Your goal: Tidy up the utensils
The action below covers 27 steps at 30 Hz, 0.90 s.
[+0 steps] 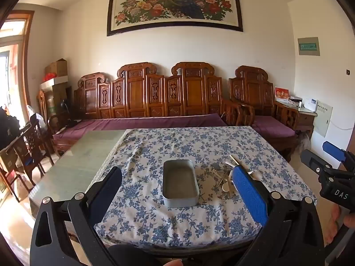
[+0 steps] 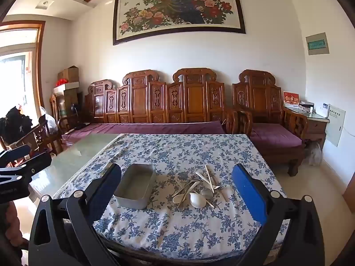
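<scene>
Metal tin (image 2: 135,186) beside heaped utensils (image 2: 199,188), seemingly spoons, beyond both grippers' spread, empty fingers (image 2: 248,195).

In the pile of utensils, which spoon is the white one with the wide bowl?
The white spoon at the near edge of the pile; its bowl is broad and glossy white, while the others around it are slim metal.

An empty grey metal tin (image 2: 135,186), rectangular with rounded corners, sits open side up on the desk. Just to its right lies a loose heap of utensils (image 2: 200,187): white spoons, metal spoons and pale chopsticks, crossing one another.
</scene>
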### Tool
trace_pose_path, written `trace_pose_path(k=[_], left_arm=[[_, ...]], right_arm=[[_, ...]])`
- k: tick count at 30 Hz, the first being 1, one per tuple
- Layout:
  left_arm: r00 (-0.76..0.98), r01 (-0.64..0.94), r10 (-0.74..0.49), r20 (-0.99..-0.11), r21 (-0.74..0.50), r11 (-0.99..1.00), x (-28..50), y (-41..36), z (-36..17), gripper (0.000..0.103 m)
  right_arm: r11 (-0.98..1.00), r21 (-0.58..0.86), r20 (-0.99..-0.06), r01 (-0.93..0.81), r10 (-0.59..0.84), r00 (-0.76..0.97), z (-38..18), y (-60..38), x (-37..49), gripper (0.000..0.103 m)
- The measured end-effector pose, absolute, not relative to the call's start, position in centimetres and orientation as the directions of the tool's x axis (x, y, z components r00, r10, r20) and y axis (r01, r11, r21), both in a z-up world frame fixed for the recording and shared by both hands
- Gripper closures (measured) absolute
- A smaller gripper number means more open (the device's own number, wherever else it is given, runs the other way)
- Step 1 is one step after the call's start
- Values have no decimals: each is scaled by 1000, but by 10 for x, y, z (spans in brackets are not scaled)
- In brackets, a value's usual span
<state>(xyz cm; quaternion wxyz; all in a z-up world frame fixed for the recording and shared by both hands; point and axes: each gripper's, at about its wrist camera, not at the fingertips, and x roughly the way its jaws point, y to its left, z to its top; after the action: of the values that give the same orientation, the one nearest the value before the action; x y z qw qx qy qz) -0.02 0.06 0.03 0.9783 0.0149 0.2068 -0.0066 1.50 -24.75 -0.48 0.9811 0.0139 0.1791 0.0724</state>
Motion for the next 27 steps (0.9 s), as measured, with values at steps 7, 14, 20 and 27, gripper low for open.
trace_pose_path(k=[7, 14, 20, 27], left_arm=[[913, 16, -3, -408, 29, 999, 2, 0, 0, 6], [918, 22, -9, -396, 29, 999, -6, -3, 11, 6], [920, 21, -12, -391, 20, 1000, -4, 0, 8, 6], [925, 22, -16, -379, 12, 1000, -6, 1, 11, 6]], right_arm=[[990, 39, -340, -138, 143, 930, -3, -246, 10, 2], [989, 46, -343, -137, 145, 928, -3, -244, 11, 2], [989, 44, -343, -139, 146, 928, 4, -241, 9, 2], [988, 50, -336, -148, 156, 929, 11, -241, 6, 2]])
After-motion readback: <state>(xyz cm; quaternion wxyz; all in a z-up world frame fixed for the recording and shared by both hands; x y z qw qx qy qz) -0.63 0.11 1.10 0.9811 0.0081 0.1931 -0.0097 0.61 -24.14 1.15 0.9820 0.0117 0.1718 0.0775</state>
